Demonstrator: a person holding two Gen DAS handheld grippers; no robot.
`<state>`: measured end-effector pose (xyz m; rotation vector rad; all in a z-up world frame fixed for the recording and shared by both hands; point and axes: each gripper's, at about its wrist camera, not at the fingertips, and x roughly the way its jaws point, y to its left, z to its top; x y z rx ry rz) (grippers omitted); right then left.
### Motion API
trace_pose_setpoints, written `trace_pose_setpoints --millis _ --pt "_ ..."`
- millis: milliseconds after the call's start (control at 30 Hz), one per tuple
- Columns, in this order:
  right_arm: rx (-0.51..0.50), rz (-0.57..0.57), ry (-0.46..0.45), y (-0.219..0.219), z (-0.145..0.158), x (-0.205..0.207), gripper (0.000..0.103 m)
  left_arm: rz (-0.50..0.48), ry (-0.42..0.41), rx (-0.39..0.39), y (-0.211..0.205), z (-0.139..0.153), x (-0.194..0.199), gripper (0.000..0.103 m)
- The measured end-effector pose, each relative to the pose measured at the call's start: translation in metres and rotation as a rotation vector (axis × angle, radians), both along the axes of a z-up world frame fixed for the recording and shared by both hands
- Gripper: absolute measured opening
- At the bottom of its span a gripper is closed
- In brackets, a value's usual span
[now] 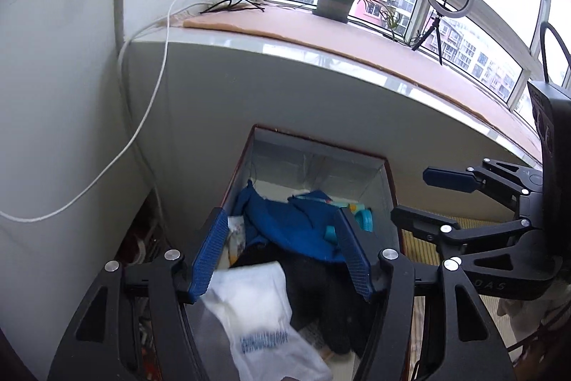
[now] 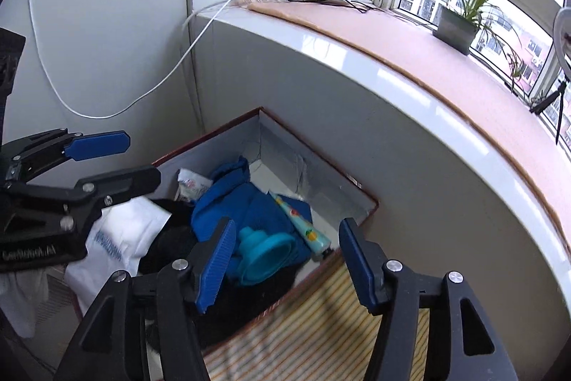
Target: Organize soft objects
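Left gripper (image 1: 282, 252) spread wide, nothing pinched; the white cloth (image 1: 249, 306), blurred, lies loose just below and between its fingers, draped over the near edge of the box (image 1: 314, 145). Right gripper (image 2: 285, 263) also spread, empty, above the box's near corner. Blue cloth (image 2: 228, 202) and teal toy (image 2: 264, 252) sit beyond its left finger.

I see the open-topped red-rimmed cardboard box (image 2: 357, 202) free from above, though blue cloth (image 2: 228, 202), a white garment (image 1: 249, 302) and a teal plastic toy (image 2: 264, 252) crowd its floor, and the grey wall under the windowsill (image 2: 410, 138) hems its far side.
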<state>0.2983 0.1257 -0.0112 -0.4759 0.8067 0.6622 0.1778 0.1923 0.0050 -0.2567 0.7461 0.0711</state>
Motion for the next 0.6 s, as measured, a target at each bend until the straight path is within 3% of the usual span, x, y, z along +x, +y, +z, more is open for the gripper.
trace_pose_setpoints --millis 600 --pt "0.082 0.008 0.005 -0.061 0.014 -0.079 0.063 -0.016 -0.046 0.051 -0.044 0.018 -0.078 0.063"
